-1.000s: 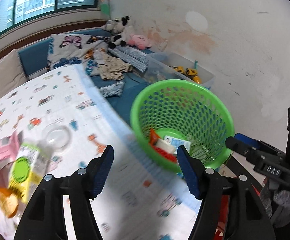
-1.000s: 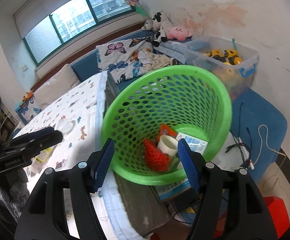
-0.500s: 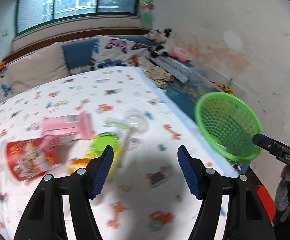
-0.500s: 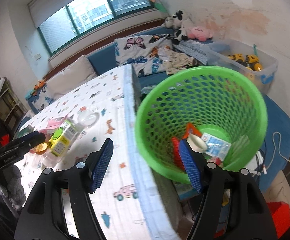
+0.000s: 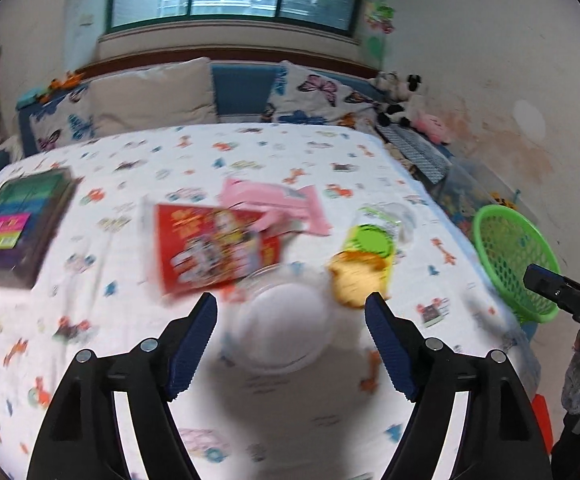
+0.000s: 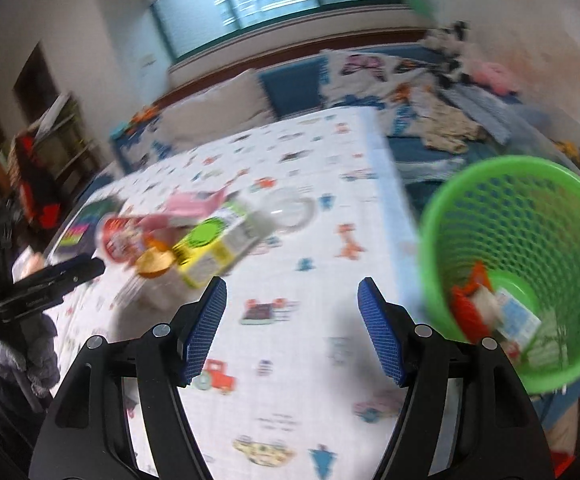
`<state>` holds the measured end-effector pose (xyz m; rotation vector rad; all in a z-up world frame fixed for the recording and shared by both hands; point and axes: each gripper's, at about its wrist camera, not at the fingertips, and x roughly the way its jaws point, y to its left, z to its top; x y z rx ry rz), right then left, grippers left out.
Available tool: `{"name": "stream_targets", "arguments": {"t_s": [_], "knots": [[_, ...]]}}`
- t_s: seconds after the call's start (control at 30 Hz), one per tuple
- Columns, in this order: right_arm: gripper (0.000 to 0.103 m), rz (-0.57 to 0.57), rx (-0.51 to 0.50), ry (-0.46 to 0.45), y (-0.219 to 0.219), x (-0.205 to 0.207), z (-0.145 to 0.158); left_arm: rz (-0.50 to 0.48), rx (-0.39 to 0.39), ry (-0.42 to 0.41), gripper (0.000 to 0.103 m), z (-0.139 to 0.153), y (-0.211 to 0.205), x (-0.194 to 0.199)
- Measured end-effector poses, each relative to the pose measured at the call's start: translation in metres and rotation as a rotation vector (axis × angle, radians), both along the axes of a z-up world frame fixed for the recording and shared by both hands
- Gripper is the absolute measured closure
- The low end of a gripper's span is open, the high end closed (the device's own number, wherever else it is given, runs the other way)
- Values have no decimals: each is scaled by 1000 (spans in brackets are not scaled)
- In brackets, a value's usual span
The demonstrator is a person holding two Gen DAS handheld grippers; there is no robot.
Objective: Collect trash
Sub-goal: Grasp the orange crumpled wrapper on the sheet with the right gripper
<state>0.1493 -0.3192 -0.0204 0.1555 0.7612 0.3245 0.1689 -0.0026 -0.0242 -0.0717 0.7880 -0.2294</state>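
Trash lies on the patterned tablecloth (image 5: 290,160): a red snack packet (image 5: 214,250), a pink wrapper (image 5: 278,204), a green-and-yellow carton (image 5: 363,256) and a clear plastic lid (image 5: 284,324). My left gripper (image 5: 290,316) is open and empty, just above the clear lid. A green mesh basket (image 6: 521,264) with some trash inside stands off the table's right edge. My right gripper (image 6: 291,304) is open and empty over the cloth, between the carton (image 6: 214,244) and the basket. Both views are blurred.
A dark box with coloured stripes (image 5: 14,224) lies at the table's left. A sofa with cushions (image 5: 150,96) and soft toys (image 5: 401,100) runs behind the table. A clear toy bin (image 5: 485,192) sits by the wall.
Both grippers have swung left, away from the basket and toward the trash on the table. The left one now hangs over the clear lid. Both stay open.
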Motion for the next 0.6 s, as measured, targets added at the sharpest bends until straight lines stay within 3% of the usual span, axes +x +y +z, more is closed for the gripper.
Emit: {"name": "stream_targets", "arguments": {"t_s": [0.33, 0.6], "knots": [[35, 295, -115, 11, 95, 25, -9, 48, -6, 45, 25, -13, 34, -9], [35, 420, -201, 17, 135, 45, -19, 21, -18, 75, 22, -22, 37, -12]]}}
